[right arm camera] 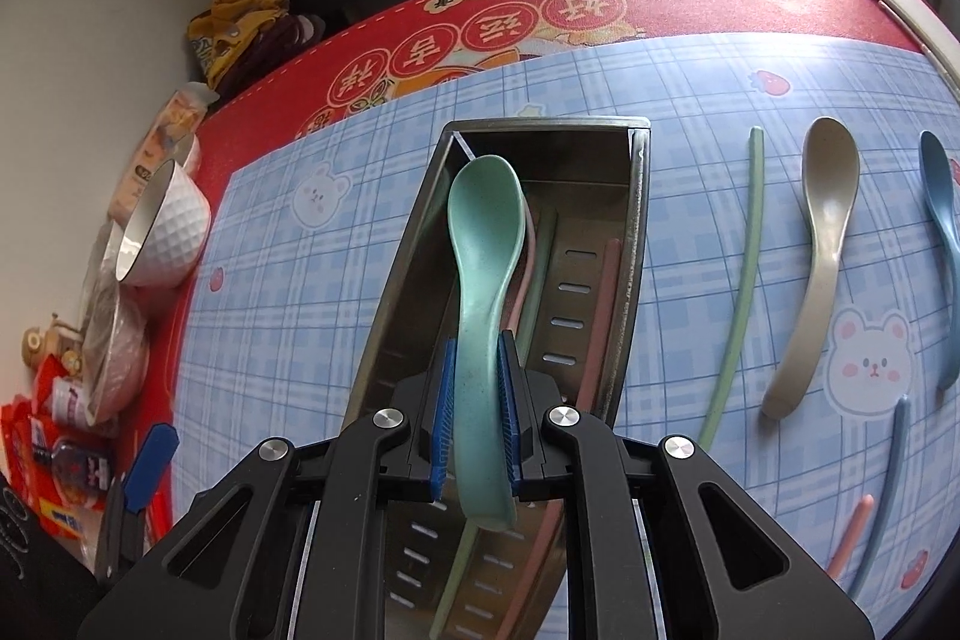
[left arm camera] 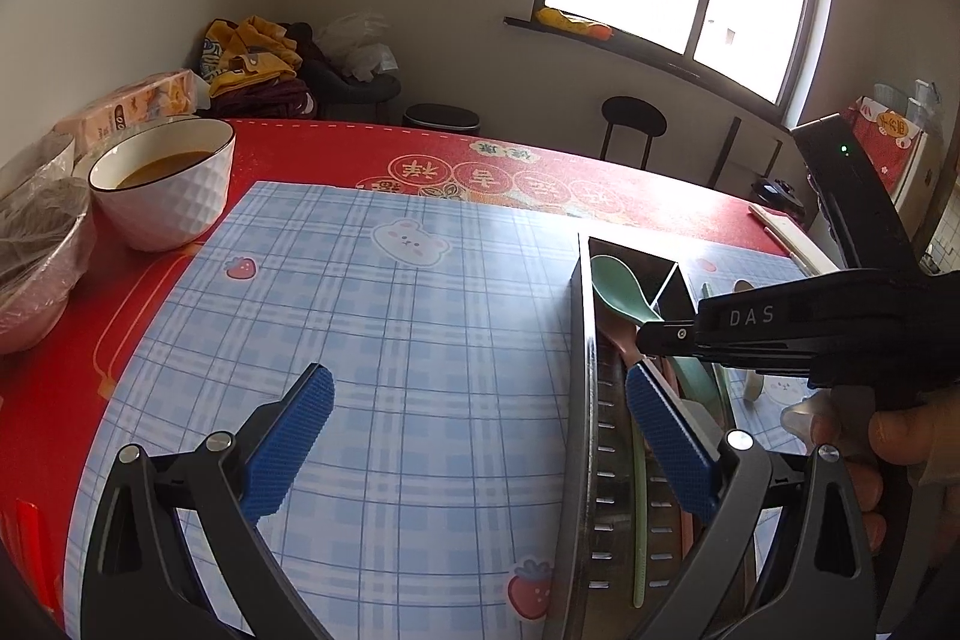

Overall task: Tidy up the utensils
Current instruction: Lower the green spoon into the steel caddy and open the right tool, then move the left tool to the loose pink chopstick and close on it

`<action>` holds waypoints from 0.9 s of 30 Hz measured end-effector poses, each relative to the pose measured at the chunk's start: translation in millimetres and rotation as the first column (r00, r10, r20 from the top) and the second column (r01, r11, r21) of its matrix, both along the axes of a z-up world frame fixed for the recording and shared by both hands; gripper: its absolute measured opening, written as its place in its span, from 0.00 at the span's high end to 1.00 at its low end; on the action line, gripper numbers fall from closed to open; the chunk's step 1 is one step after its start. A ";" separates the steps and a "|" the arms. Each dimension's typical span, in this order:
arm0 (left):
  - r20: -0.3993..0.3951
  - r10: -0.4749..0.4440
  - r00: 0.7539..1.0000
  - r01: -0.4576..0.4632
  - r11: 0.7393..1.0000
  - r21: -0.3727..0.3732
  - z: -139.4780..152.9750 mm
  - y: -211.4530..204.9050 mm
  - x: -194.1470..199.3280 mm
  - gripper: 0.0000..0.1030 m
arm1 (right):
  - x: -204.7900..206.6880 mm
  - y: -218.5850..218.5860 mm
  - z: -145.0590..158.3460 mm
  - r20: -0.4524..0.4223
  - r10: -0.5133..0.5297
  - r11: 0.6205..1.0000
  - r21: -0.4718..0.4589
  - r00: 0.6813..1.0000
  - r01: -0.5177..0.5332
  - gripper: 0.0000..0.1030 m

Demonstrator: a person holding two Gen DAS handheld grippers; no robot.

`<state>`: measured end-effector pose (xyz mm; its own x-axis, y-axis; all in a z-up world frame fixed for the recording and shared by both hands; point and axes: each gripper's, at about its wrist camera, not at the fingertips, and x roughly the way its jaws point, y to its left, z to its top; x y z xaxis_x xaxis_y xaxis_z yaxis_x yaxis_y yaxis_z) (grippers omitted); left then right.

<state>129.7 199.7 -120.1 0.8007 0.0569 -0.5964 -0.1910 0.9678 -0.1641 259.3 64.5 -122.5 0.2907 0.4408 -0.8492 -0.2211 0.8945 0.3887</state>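
My right gripper [right arm camera: 475, 403] is shut on the handle of a green spoon [right arm camera: 483, 244] and holds it over the steel utensil tray [right arm camera: 624, 244], bowl pointing away. The tray holds a pink spoon, a green chopstick [right arm camera: 537, 268] and a pink chopstick [right arm camera: 600, 316]. In the left wrist view the green spoon [left arm camera: 618, 289] hangs over the tray [left arm camera: 579, 388], held by the right gripper [left arm camera: 660, 334]. My left gripper [left arm camera: 480, 436] is open and empty, straddling the tray's left wall. A green chopstick [right arm camera: 735, 292], a beige spoon [right arm camera: 822, 244], a blue spoon [right arm camera: 945, 232], a blue chopstick [right arm camera: 882, 484] and a pink chopstick [right arm camera: 849, 532] lie on the plaid mat right of the tray.
A white bowl of brown liquid [left arm camera: 165, 181] and wrapped bowls [left arm camera: 36, 250] stand at the table's left edge on the red cloth [left arm camera: 336, 148]. Snack packets [right arm camera: 54, 460] crowd the near left. Beige chopsticks [right arm camera: 912, 16] lie at the far right. Stools [left arm camera: 633, 124] stand beyond the table.
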 end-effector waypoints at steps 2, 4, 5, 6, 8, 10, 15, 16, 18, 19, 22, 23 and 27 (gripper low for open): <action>-0.001 -0.001 1.000 0.001 1.000 0.004 0.0 -0.6 0.2 0.07 | -0.6 -0.2 0.9 0.014 -0.007 1.000 -0.009 1.000 0.007 0.85; -0.002 -0.003 1.000 0.003 1.000 0.003 -0.6 -0.8 0.3 0.07 | 0.9 -0.7 -0.2 0.004 -0.010 1.000 0.004 1.000 0.010 0.85; -0.003 -0.003 1.000 0.003 1.000 0.002 -1.0 -0.7 0.5 0.07 | 1.3 -1.8 -0.6 0.000 -0.012 1.000 0.009 1.000 0.012 0.85; -0.003 -0.004 1.000 0.004 1.000 0.001 -1.1 -0.6 0.6 0.07 | 1.0 -2.7 -0.1 0.000 -0.010 1.000 0.014 1.000 0.010 0.85; -0.001 -0.006 1.000 0.006 1.000 -0.004 -1.2 0.0 0.2 0.07 | -1.8 -4.3 3.9 0.021 -0.001 1.000 0.012 1.000 0.001 0.85; 0.004 -0.008 1.000 0.008 1.000 -0.003 -0.7 -0.1 0.0 0.07 | -7.3 -8.5 10.6 0.060 0.016 1.000 0.002 0.998 -0.016 0.85; 0.025 -0.025 0.999 0.025 1.000 0.020 2.8 -6.9 -3.0 0.07 | -29.1 -36.3 31.0 0.181 0.055 0.998 0.004 0.982 -0.056 0.85; 0.032 -0.031 0.999 0.030 0.999 0.027 4.0 -9.2 -4.0 0.07 | -34.6 -46.3 34.4 0.200 0.057 0.998 0.011 0.978 -0.060 0.85; 0.044 -0.047 0.998 0.046 0.998 0.041 6.1 -14.5 -5.0 0.07 | -46.9 -69.8 40.1 0.232 0.056 0.998 0.019 0.971 -0.062 0.85; 0.048 -0.055 0.997 0.053 0.997 0.048 7.0 -17.4 -5.8 0.07 | -53.0 -82.4 42.9 0.246 0.051 0.998 0.020 0.968 -0.058 0.85; 0.070 -0.095 0.993 0.090 0.993 0.072 11.9 -29.3 -10.1 0.15 | -72.8 -127.1 49.3 0.279 0.017 0.999 0.033 0.960 -0.027 0.85; 0.083 -0.111 0.990 0.104 0.991 0.082 14.0 -34.1 -12.2 0.18 | -79.6 -143.6 50.1 0.285 0.003 0.999 0.033 0.959 -0.013 0.85; 0.108 -0.141 0.984 0.127 0.984 0.122 27.1 -55.5 -20.4 0.32 | -105.8 -206.5 45.7 0.297 -0.051 0.998 -0.004 0.954 0.055 0.85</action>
